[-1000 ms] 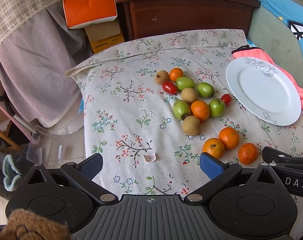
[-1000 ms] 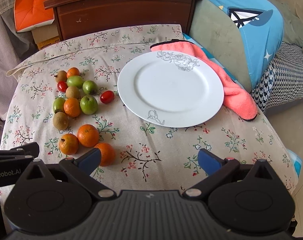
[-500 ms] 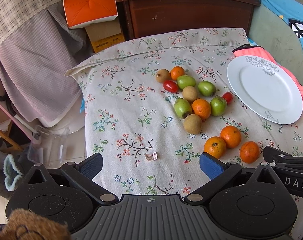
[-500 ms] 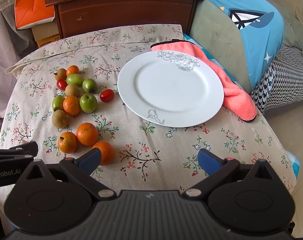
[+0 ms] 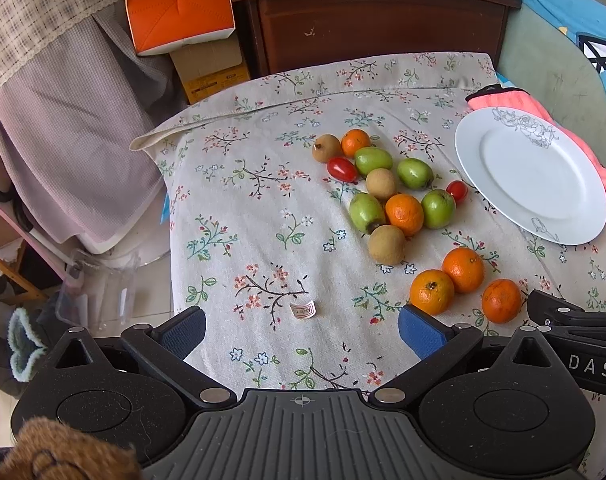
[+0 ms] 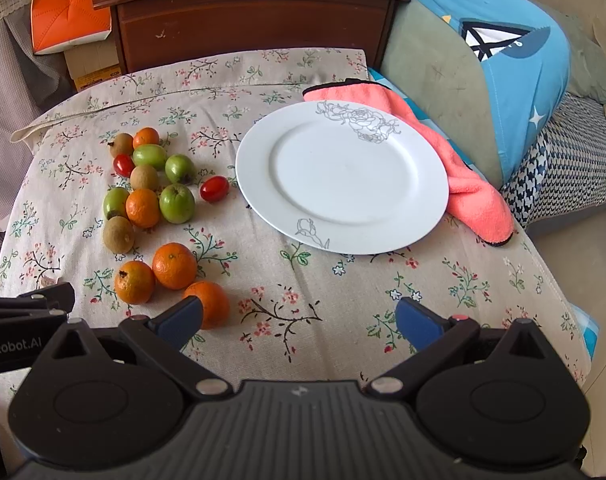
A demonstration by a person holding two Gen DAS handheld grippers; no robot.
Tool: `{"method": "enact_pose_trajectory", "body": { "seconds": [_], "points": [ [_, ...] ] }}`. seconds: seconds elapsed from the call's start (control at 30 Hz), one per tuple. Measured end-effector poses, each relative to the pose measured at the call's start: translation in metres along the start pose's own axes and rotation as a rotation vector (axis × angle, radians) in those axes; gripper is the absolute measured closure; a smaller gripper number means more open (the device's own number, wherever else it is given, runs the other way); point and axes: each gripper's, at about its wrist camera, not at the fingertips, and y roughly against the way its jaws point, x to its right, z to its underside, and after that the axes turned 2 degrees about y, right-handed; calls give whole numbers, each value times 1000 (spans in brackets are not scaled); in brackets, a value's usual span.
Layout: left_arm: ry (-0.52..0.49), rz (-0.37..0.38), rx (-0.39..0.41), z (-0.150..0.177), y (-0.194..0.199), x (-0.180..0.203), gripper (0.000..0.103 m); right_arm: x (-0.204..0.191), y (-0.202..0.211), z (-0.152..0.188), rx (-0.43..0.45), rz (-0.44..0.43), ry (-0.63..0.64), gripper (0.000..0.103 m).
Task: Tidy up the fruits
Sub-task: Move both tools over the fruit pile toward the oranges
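You are holding both grippers low over a table draped in a floral cloth (image 5: 243, 200), side by side. Your left gripper (image 5: 301, 326) is hanging released, its blue pads wide apart and gripping nothing; a small curled label (image 5: 303, 309) is lying on the cloth just beyond them. Your right gripper (image 6: 299, 318) is also hanging released and carrying nothing, with its left pad sitting just in front of the nearest orange (image 6: 209, 303).

Past that orange, two more oranges (image 6: 155, 274) are lying touching each other. Farther on, a tight cluster of fruit (image 5: 387, 192) is resting on the cloth: green fruits, brown fruits, two small oranges and a red tomato, many touching. A second tomato (image 6: 214, 189) is lying between the cluster and the plate (image 6: 343, 178).

The white plate is sitting to the right of the fruit, bare, its far right rim overlapping a pink towel (image 6: 475, 196). Beyond the table, a dark wooden cabinet (image 6: 247, 16) is standing, with an orange box (image 5: 179, 0) to its left.
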Motion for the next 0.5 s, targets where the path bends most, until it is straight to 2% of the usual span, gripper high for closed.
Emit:
{"method": "enact_pose_trajectory", "body": {
  "seconds": [0.5],
  "points": [
    [-12,21,3,0,1,3,1,0,-2,1,1,11,11,1]
  ]
}}
